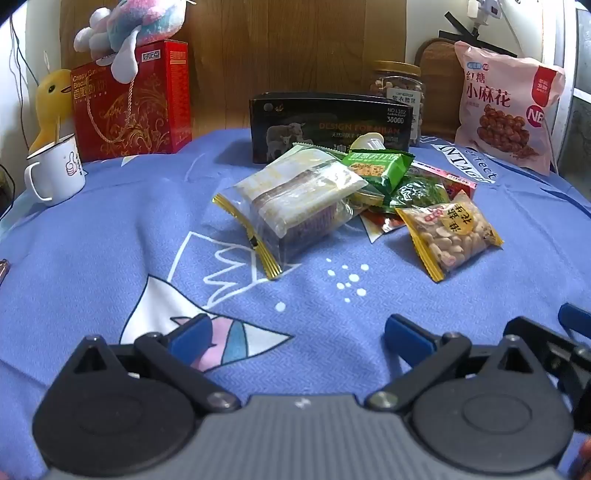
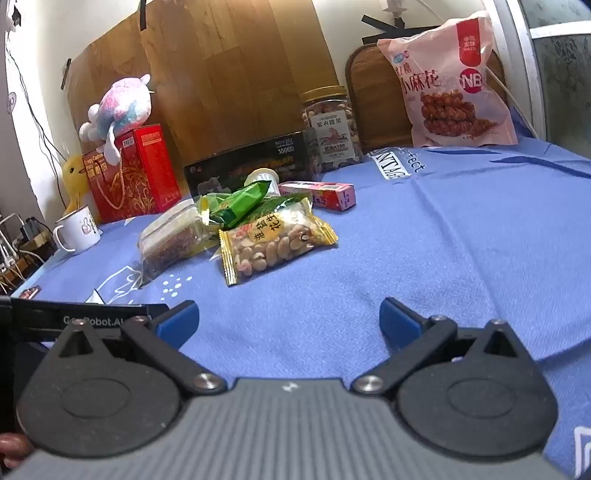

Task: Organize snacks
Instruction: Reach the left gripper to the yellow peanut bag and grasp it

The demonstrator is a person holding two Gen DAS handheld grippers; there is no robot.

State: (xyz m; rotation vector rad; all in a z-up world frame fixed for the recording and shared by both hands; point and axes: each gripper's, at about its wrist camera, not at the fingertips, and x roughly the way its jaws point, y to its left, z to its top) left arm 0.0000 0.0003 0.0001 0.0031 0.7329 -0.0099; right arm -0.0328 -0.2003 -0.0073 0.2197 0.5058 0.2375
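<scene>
From my feed I see a blue cloth (image 1: 110,229) with white printed shapes spread over the counter ahead of the tools. Beyond it, wooden boards (image 2: 229,74) lean against a pale wall (image 2: 33,147), held with strips of black tape (image 2: 380,22). Far right of the right tool, a white frame (image 2: 517,55) edges a dark, grimy pane (image 2: 561,74). Thin cables (image 2: 37,122) run down the wall at far left, toward a cluttered patch of plugs (image 2: 18,243). Daylight falls softly, brightest on the white wall (image 1: 424,22) at upper right.
</scene>
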